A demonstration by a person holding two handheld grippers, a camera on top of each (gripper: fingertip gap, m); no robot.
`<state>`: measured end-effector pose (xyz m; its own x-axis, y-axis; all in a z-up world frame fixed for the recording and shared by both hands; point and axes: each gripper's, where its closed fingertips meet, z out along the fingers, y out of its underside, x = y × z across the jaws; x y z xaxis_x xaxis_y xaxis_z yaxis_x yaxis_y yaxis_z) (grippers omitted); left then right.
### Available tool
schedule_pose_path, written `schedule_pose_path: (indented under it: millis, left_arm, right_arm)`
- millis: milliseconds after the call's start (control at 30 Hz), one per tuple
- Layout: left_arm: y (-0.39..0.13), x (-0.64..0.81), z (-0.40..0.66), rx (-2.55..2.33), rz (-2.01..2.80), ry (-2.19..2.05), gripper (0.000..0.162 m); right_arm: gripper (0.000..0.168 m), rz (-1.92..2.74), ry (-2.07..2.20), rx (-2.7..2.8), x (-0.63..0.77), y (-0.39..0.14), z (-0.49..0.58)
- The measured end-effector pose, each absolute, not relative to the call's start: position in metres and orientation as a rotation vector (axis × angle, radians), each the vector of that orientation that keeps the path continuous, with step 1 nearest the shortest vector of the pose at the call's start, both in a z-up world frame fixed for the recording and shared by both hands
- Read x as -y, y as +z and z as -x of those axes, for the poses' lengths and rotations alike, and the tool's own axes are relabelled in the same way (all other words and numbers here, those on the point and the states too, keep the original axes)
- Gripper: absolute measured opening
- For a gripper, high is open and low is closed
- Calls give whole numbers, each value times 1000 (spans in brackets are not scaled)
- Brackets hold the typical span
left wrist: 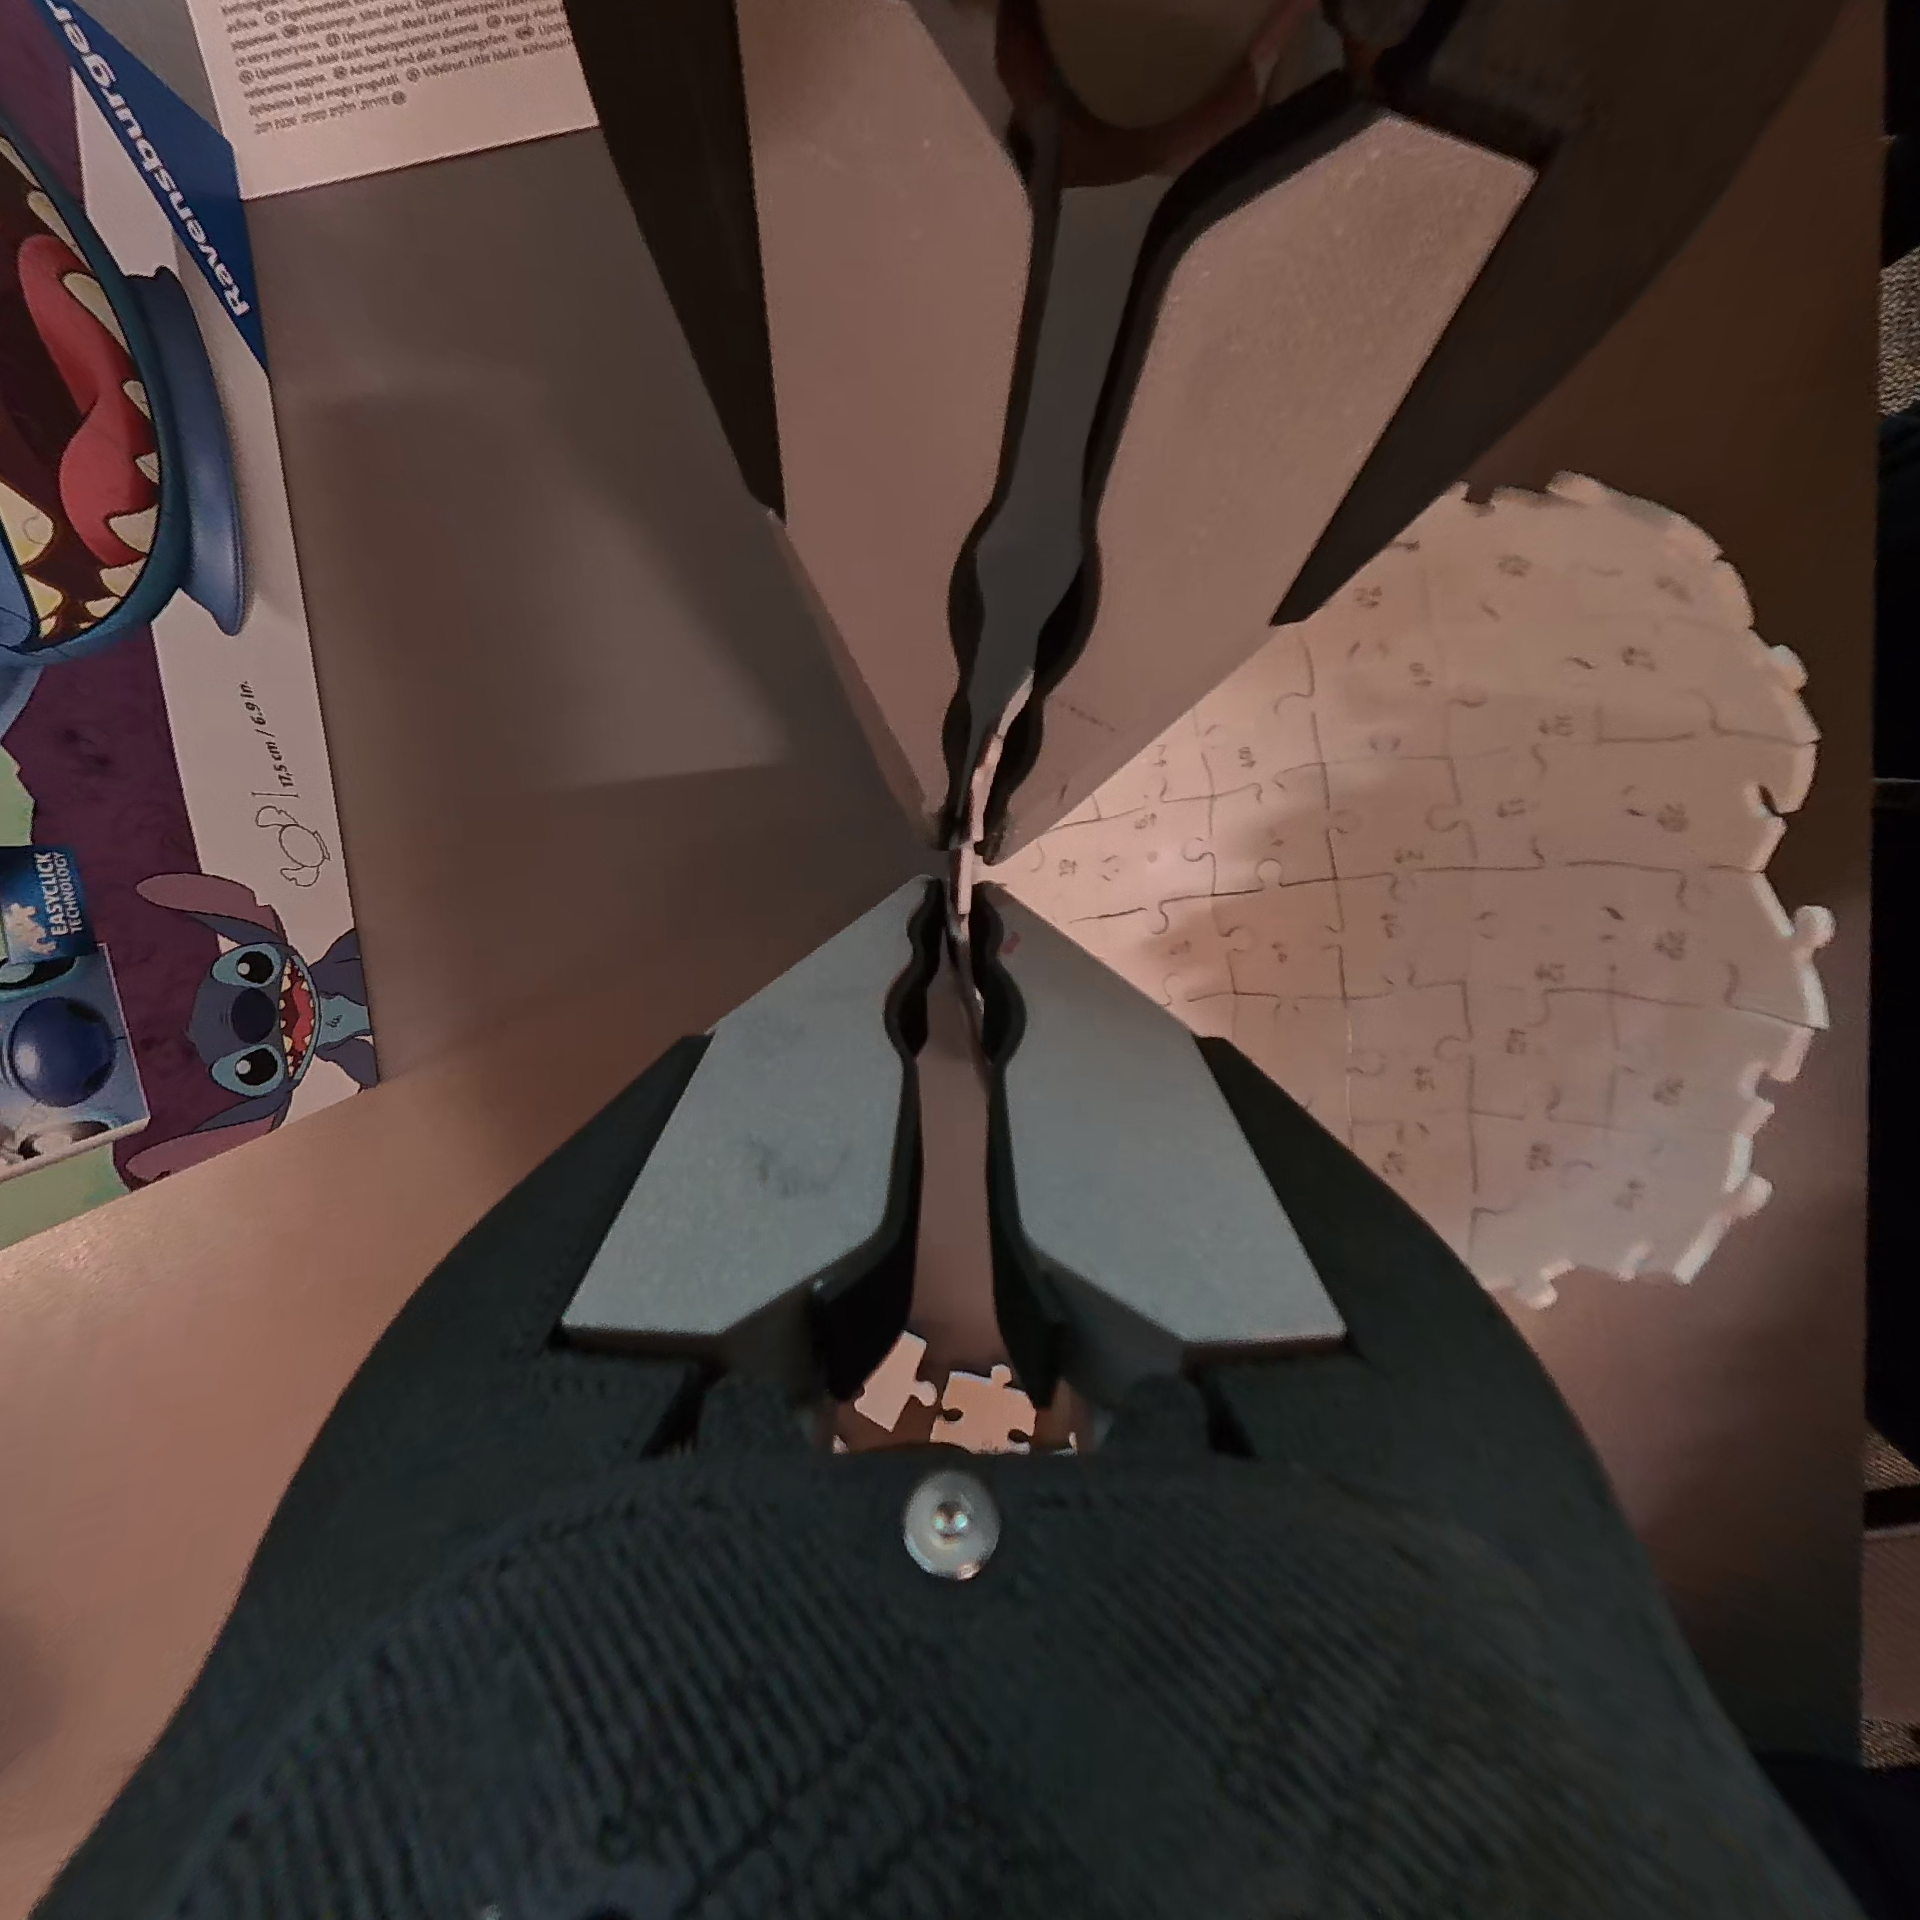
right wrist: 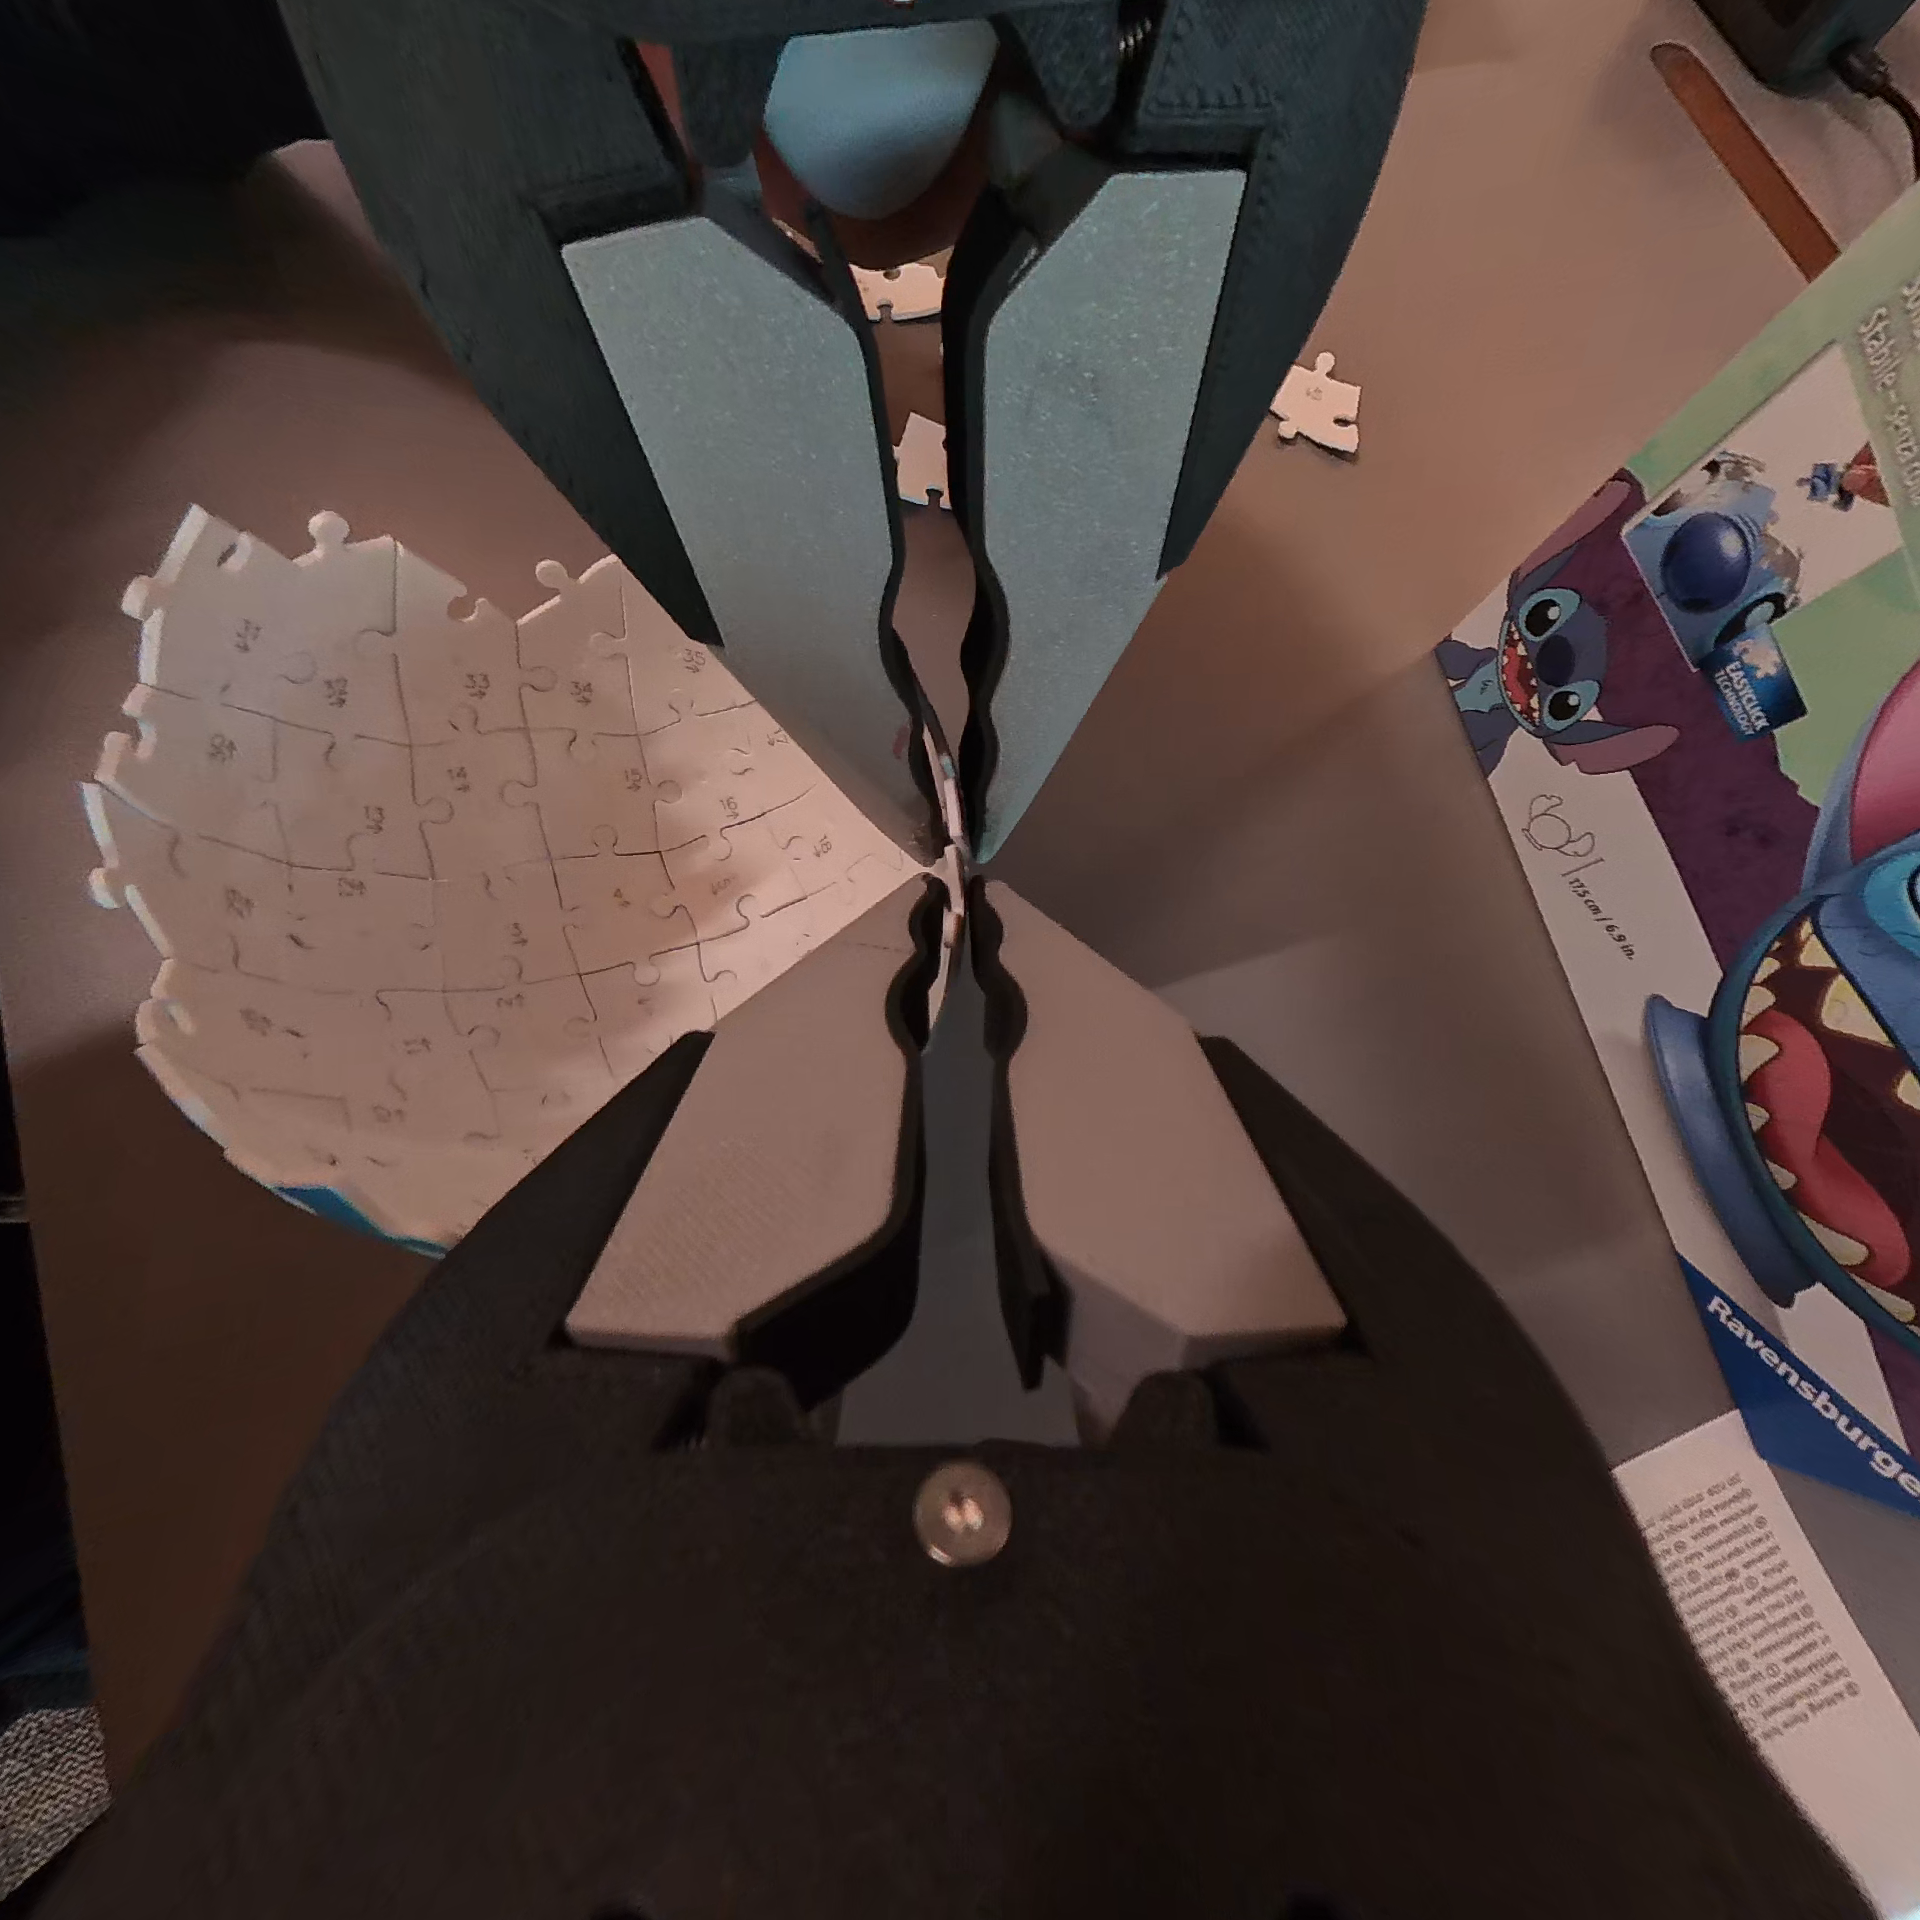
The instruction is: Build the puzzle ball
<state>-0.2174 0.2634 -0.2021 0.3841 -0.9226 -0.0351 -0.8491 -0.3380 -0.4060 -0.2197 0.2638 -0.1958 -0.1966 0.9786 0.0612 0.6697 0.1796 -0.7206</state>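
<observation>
The partly built puzzle ball [left wrist: 1507, 883] is a curved white shell of joined pieces, its numbered inner side showing; it also shows in the right wrist view [right wrist: 416, 883]. My left gripper [left wrist: 958, 914] and right gripper [right wrist: 951, 914] meet tip to tip. Both are shut on the thin edge of the shell, seen edge-on between the fingers. In the left wrist view the right gripper [left wrist: 971, 821] comes in from the top. In the right wrist view the left gripper [right wrist: 948, 821] comes in from the top. I cannot tell whether one of them pinches a separate piece.
The puzzle box [left wrist: 156, 623] lies flat on the grey table, also seen in the right wrist view [right wrist: 1714, 831]. Loose white pieces [right wrist: 1314, 400] lie beyond the left gripper; more show under it [left wrist: 935, 1392]. A wooden strip [right wrist: 1745, 156] lies far right. The table edge [left wrist: 1870, 935] is close behind the shell. My two grippers' fingertips are within a few centimetres of each other.
</observation>
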Motion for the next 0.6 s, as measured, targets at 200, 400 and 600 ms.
schedule_pose_path:
  millis: [200, 400, 600]
  left_arm:
    - [-202, -263, 217, -1552, 2284, -278, 2]
    - [-204, -261, 217, -1574, 2274, -269, 2]
    - [-204, -263, 220, -1578, 2275, -227, 3]
  right_arm:
    - [0, 1595, 827, 1932, -263, -196, 219]
    - [0, 1627, 861, 1935, -261, -198, 219]
    - [0, 1612, 892, 1923, -262, -197, 222]
